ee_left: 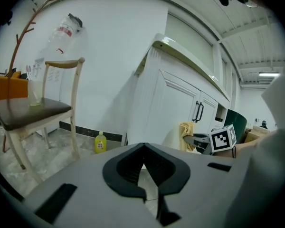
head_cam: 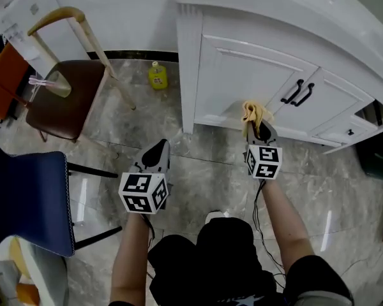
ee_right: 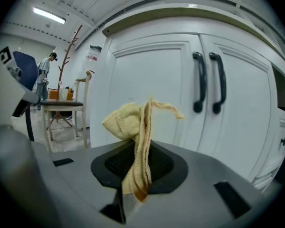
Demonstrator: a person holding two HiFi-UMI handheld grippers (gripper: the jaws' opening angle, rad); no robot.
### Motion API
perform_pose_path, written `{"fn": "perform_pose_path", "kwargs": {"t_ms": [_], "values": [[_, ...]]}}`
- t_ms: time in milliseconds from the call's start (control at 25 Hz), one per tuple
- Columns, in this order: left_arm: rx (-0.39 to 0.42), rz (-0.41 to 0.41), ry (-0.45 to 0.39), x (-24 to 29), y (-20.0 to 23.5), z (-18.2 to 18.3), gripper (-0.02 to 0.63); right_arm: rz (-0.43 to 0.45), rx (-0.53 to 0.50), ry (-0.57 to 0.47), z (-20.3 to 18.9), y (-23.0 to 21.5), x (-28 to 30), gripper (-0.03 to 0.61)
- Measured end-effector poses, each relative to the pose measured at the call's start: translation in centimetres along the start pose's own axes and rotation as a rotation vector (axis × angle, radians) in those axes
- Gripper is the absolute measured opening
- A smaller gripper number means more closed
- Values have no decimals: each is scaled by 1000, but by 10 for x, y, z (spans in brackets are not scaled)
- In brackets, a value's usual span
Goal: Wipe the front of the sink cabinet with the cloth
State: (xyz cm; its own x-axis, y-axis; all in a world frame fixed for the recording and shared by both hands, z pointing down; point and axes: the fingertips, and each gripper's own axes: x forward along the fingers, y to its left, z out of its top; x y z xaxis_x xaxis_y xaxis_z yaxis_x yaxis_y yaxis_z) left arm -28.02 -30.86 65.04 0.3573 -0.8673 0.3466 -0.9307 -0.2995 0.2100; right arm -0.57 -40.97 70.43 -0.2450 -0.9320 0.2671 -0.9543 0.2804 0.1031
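Yellow cloth is clamped in the right gripper's fingers, low before the cabinet door, contact unclear; left gripper fingers together, empty. Wiping seems hardly begun; whole front left.

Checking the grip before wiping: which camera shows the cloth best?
The right gripper view: the yellow cloth sits centre, large, pinched between the right gripper's jaws. The head view shows only a small bunch by the cabinet; the left gripper view shows it small, off to the right.
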Motion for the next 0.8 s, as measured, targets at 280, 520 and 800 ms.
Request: {"fn": "perform_pose_path", "kwargs": {"t_ms": [280, 520, 800], "values": [[-43, 69, 8, -67, 10, 61, 14, 97, 8, 27, 98, 60, -22, 84], [-78, 72, 0, -132, -26, 141, 14, 201, -9, 111, 186, 84, -89, 84], [-86, 47, -20, -236, -87, 256, 14, 258, -37, 129, 314, 90, -198, 84]]}}
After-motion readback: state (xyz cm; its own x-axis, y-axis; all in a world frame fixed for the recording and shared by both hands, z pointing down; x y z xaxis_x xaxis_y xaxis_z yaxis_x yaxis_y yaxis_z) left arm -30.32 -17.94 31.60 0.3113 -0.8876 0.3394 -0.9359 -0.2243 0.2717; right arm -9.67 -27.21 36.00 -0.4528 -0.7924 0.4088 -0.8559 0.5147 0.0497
